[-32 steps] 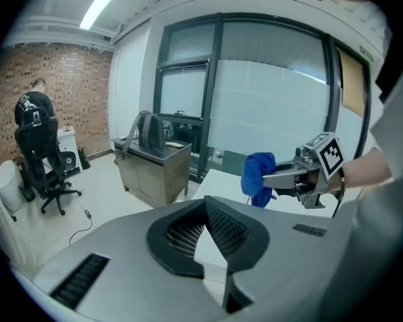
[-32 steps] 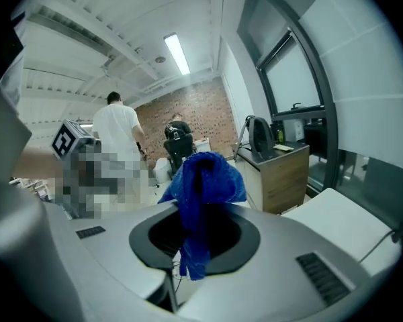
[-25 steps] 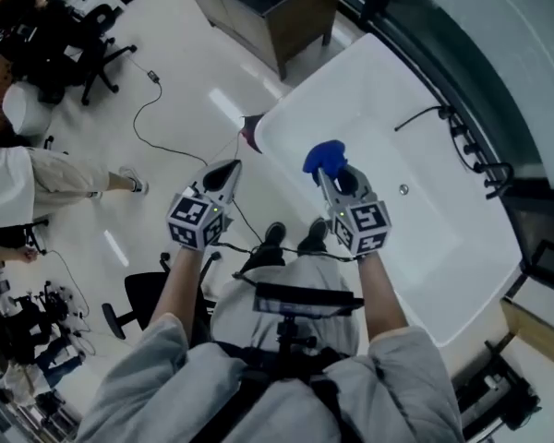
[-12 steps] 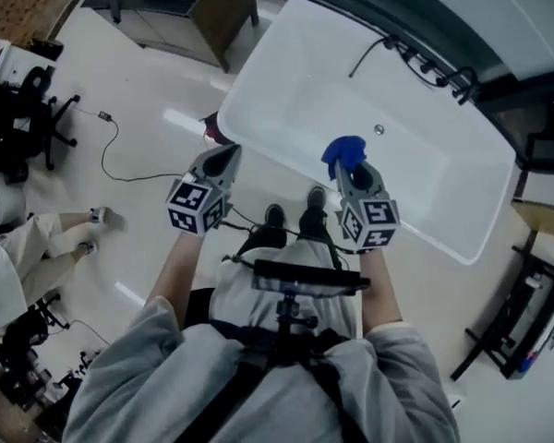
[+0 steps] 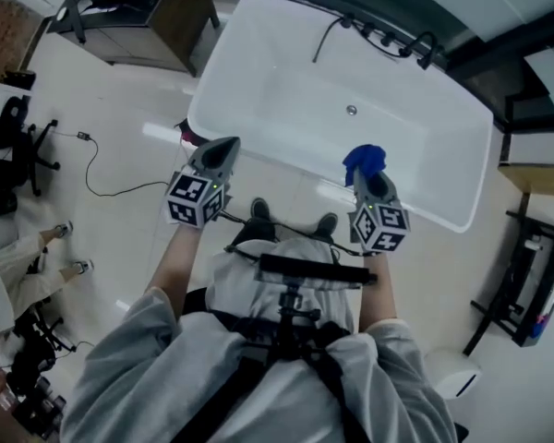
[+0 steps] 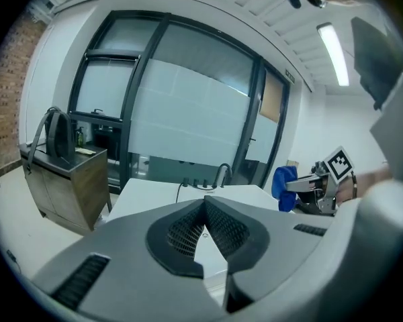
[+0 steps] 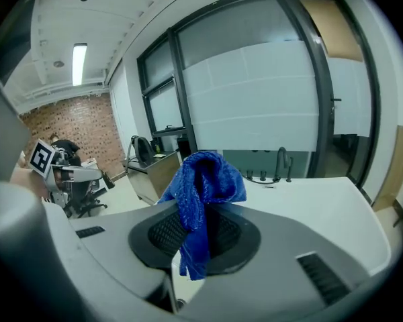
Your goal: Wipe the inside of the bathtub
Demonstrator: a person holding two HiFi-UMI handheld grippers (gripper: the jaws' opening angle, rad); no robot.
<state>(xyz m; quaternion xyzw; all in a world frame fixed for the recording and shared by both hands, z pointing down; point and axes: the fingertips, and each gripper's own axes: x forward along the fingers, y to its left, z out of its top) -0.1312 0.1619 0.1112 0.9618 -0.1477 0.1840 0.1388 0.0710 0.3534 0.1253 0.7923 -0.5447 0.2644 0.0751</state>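
A white bathtub [image 5: 258, 72] stands ahead of me, with a drain [image 5: 351, 111] in its floor and a black faucet [image 5: 423, 46] on its far rim. My right gripper [image 5: 367, 175] is shut on a blue cloth [image 5: 363, 161], held over the tub's near rim; the blue cloth [image 7: 203, 193] bunches out of the jaws in the right gripper view. My left gripper [image 5: 218, 152] is shut with nothing in it, just outside the near left rim. The tub [image 6: 161, 193] and the right gripper with its cloth [image 6: 283, 183] show in the left gripper view.
A dark wooden cabinet [image 5: 152, 17] stands left of the tub. A black cable [image 5: 102, 169] trails on the pale floor. Office chairs [image 5: 9, 146] and a person's legs [image 5: 28, 257] are at far left. A black rack [image 5: 522, 284] stands right of the tub.
The view has swung so the tub lies squarely ahead. My right gripper with the cloth has shifted right along the near rim. The left gripper keeps its place beside the rim.
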